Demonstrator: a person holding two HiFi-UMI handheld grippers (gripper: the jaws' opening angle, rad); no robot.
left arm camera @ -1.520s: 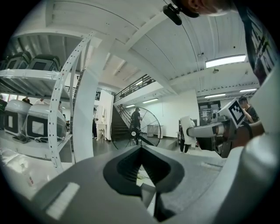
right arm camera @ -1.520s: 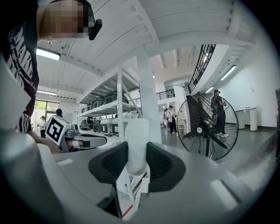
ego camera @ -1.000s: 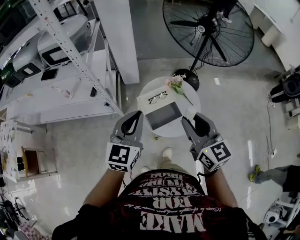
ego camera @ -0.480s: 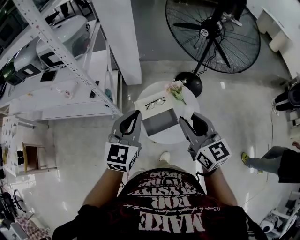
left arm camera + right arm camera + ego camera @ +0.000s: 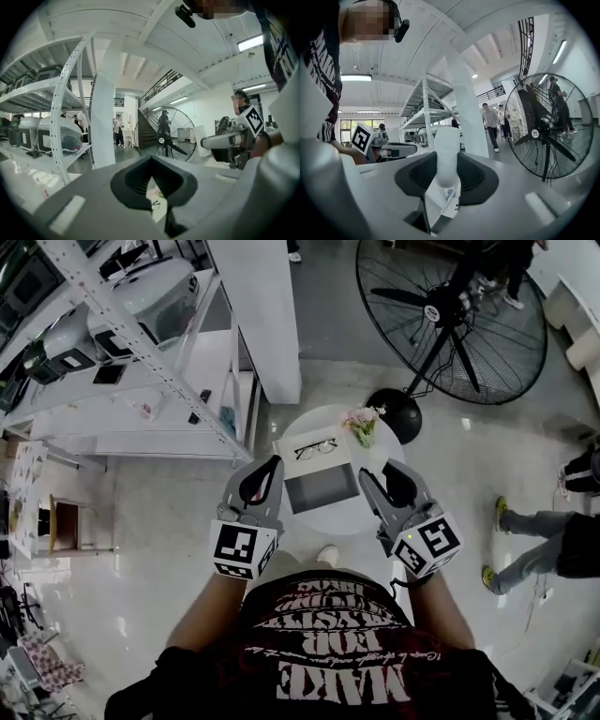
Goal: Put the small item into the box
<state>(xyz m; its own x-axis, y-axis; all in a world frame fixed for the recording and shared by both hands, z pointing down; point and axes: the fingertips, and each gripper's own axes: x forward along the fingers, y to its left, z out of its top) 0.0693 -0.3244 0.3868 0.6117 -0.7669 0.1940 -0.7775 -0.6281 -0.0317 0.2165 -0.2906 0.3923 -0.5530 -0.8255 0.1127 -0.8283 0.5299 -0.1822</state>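
My right tongs (image 5: 446, 174) grip a small white item (image 5: 447, 152). The open box (image 5: 322, 491) sits on the round surface (image 5: 328, 521), ahead of and between both tongs. My left tongs (image 5: 152, 183) are pinched together, empty.

A small round white surface (image 5: 330, 521) stands on a pale, glossy floor (image 5: 159, 521). An open white box (image 5: 321, 491) lies across the middle of the surface and reaches almost to its left edge. The near half of the box shows a grey inside, facing up. The far half is a flat white lid (image 5: 323, 466), lying open. A pair of dark-rimmed glasses (image 5: 316, 448) rests on the lid, lenses side by side. At the far right of the surface, just beside the lid, stands a small bunch of pale pink flowers (image 5: 362, 420).
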